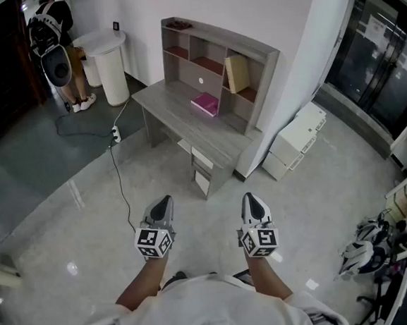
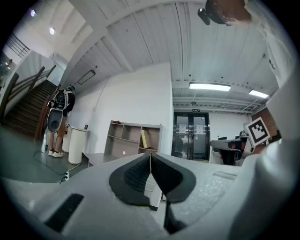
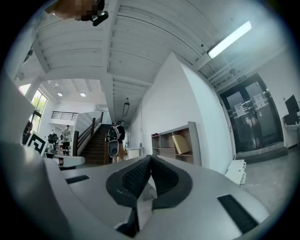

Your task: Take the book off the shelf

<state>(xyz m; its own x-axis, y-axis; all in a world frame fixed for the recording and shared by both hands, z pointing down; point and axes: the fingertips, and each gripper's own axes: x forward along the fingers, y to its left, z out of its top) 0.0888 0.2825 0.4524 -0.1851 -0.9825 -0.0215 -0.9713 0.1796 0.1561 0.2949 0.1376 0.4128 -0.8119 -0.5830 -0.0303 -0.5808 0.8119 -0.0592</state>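
A tan book (image 1: 236,73) leans upright in a right-hand cubby of the grey desk shelf (image 1: 253,50); it also shows in the left gripper view as the tan book (image 2: 146,138) and in the right gripper view as the tan book (image 3: 181,144). A pink book (image 1: 205,104) lies flat on the desk (image 1: 174,111). My left gripper (image 1: 162,206) and right gripper (image 1: 254,204) are held side by side over the floor, well short of the desk. Both are shut with nothing between the jaws, as the left gripper (image 2: 150,159) and right gripper (image 3: 150,161) show close up.
A person with a backpack (image 1: 54,37) stands at the far left beside a white round stand (image 1: 108,64). A power strip and cable (image 1: 115,134) lie on the floor before the desk. White boxes (image 1: 297,139) lean by the pillar. Helmets and gear (image 1: 367,246) sit at right.
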